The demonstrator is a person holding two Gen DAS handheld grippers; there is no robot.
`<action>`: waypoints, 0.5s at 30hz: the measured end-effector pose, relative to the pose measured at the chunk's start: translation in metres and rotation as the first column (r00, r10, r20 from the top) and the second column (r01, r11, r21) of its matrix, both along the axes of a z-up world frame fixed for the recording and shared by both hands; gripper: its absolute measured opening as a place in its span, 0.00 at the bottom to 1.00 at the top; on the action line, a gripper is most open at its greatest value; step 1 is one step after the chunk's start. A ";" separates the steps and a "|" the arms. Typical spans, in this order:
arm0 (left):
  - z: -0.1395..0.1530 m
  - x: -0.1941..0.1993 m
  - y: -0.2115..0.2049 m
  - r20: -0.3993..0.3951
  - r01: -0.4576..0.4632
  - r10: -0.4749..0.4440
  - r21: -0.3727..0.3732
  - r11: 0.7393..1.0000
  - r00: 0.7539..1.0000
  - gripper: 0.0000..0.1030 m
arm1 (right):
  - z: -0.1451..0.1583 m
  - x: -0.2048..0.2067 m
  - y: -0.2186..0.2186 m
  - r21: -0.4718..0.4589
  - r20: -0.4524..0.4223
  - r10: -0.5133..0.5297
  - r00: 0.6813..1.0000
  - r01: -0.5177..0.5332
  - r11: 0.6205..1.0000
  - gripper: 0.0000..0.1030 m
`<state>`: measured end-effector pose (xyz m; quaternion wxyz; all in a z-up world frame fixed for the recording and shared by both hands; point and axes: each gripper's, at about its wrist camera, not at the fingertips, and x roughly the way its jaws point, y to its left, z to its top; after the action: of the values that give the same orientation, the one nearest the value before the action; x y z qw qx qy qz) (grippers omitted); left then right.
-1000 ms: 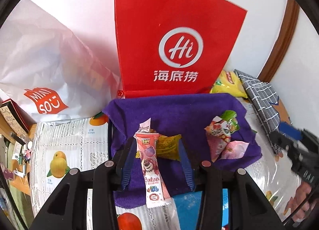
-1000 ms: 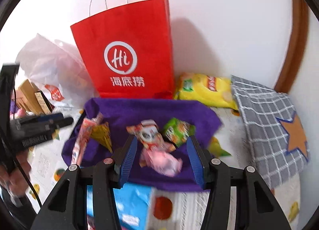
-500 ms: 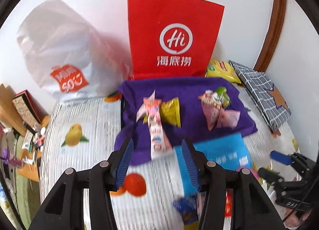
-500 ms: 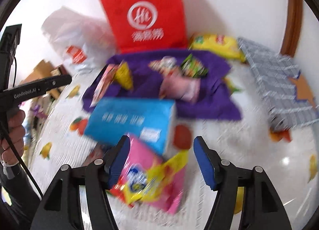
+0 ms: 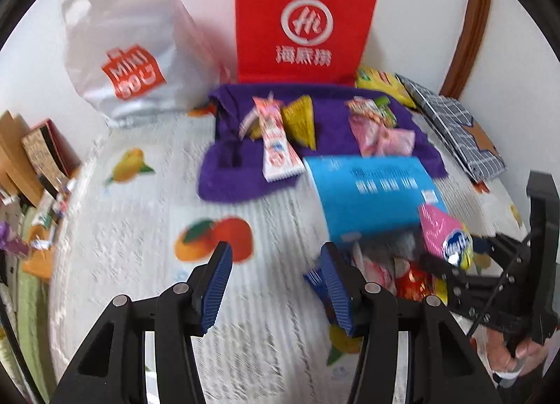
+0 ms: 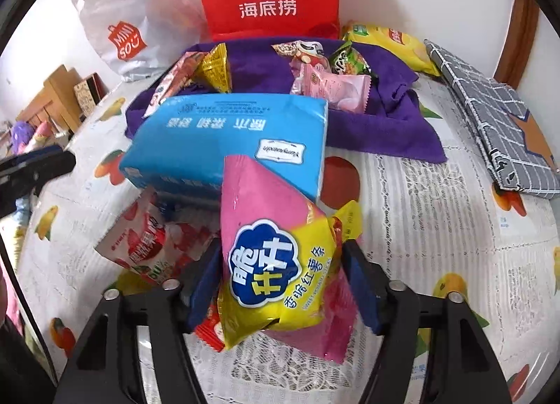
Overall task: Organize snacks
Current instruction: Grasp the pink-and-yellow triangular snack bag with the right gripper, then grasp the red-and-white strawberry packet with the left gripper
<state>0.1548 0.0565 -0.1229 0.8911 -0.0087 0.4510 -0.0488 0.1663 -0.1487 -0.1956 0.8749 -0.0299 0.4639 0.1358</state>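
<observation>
Both grippers have pulled back from the purple cloth [image 6: 381, 124] toward the near pile of snacks. The right gripper [image 6: 283, 281], its jaws just closing, straddles a pink-and-yellow chip bag [image 6: 276, 257]; whether the pads press it I cannot tell. The left gripper [image 5: 276, 285], jaws lately opening, hovers empty over the tablecloth [image 5: 133, 229]. A blue pack [image 6: 224, 141] lies behind the chip bag.

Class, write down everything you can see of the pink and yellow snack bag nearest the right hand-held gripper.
The pink and yellow snack bag is a glossy, puffed plastic pouch: pink at its pointed far end, yellow nearer the camera, with a blue cloud-shaped logo and white characters. It lies tilted, its far corner overlapping the blue tissue pack, on top of other small packets. It sits between the blue pads of the right hand-held gripper, whose jaws stand either side of it; whether they press it cannot be told. The left view shows it too.
</observation>
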 end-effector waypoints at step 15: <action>-0.035 -0.005 -0.077 -0.079 0.166 -0.169 -0.044 0.985 0.982 0.49 | 0.022 -0.035 -0.076 0.086 0.083 -0.110 0.990 0.103 0.991 0.56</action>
<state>0.1502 -0.0202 -0.1576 0.8641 0.0105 0.4857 -0.1316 0.1314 -0.2246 -0.1738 0.9008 0.0247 0.4203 0.1062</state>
